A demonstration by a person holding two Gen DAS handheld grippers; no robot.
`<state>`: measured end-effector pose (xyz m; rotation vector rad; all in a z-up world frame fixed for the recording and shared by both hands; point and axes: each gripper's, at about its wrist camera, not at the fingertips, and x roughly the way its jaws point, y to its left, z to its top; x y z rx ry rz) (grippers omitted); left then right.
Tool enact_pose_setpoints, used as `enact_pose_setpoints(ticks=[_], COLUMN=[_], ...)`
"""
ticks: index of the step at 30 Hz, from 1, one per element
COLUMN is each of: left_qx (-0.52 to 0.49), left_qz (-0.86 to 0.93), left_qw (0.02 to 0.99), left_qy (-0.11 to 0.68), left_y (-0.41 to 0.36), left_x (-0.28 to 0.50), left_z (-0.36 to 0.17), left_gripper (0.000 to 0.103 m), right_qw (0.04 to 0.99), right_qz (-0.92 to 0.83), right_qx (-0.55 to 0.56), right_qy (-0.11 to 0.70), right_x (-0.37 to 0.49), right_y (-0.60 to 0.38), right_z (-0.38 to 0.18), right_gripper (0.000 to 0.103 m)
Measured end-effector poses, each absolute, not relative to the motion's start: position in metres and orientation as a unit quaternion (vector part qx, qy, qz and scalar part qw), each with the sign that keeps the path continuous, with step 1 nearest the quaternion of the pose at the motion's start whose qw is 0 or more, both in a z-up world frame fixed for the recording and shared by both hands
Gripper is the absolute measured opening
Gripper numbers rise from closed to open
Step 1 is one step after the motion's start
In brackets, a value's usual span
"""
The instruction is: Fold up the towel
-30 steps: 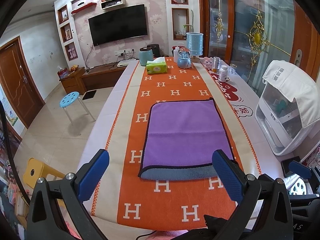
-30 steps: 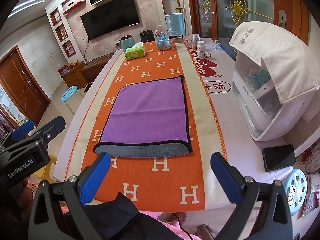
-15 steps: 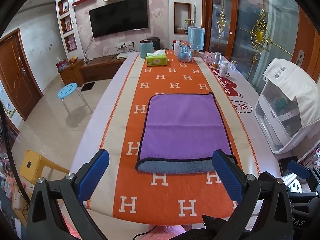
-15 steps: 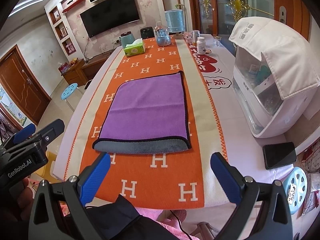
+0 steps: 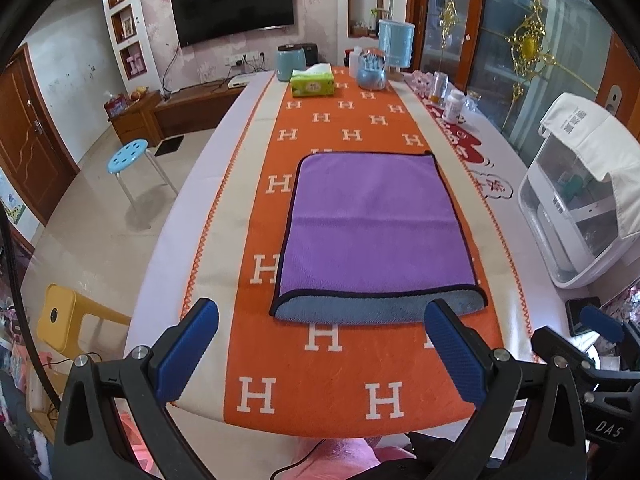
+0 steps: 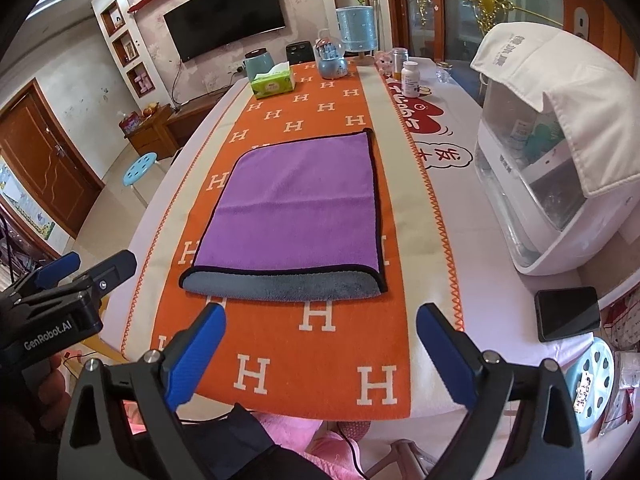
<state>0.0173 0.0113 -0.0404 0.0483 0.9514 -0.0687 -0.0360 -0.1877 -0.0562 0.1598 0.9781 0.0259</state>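
Along the bottom of each frame, the left tongs [image 5: 320, 320] and right tongs [image 6: 320, 318] gaped wide, holding nothing. Above them, mid-frame, the towel [image 5: 376, 224] lay folded flat on the tabletop [image 5: 320, 384]; a tissue box [image 5: 312, 83] sat near the top.

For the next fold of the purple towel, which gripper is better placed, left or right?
Probably the right. In the left wrist view the towel lies centred between the open left gripper, while the right gripper sits off the towel's right side, nearer the right edge. Neither touches it, so the margin is small.
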Motion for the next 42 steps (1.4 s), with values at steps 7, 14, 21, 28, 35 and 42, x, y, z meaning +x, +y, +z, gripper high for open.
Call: enact_pose_setpoints(ticks=[7,14,21,28,35,42], left_qx=[0.039,0.045,0.060,0.084,0.088,0.081], left_qz=[-0.050,-0.064,-0.084,-0.115,-0.145,-0.154], left_qw=[0.876,0.866,0.857,0.847,0.836,0.817], left_qy=[0.478,0.494,0.505,0.512,0.522,0.549], left_y=[0.016,0.027,0.038,0.039,0.044,0.048], left_x=[0.033,0.052,0.073,0.092,0.110,0.130], left_z=[-0.063,-0.090,-0.116,-0.141,-0.165,-0.189], left_gripper=[0.102,0.102,0.102,0.102,0.102,0.102], right_qw=[0.882,0.883,0.886,0.884,0.878,0.865], right_qz=[0.015,0.025,0.040,0.057,0.069,0.068], right_qx=[0.049,0.027,-0.034,-0.069,-0.078,-0.078], right_qy=[0.468,0.467,0.460,0.459,0.466,0.491], right_x=[-0.026,-0.015,-0.008,0.003,0.017,0.032], right_y=[-0.184,-0.185,-0.179,-0.176,-0.180,-0.186], right_z=[-0.070,-0.091,-0.111,-0.131,-0.152,-0.175], right_gripper=[0.092,0.088,0.084,0.082,0.077,0.070])
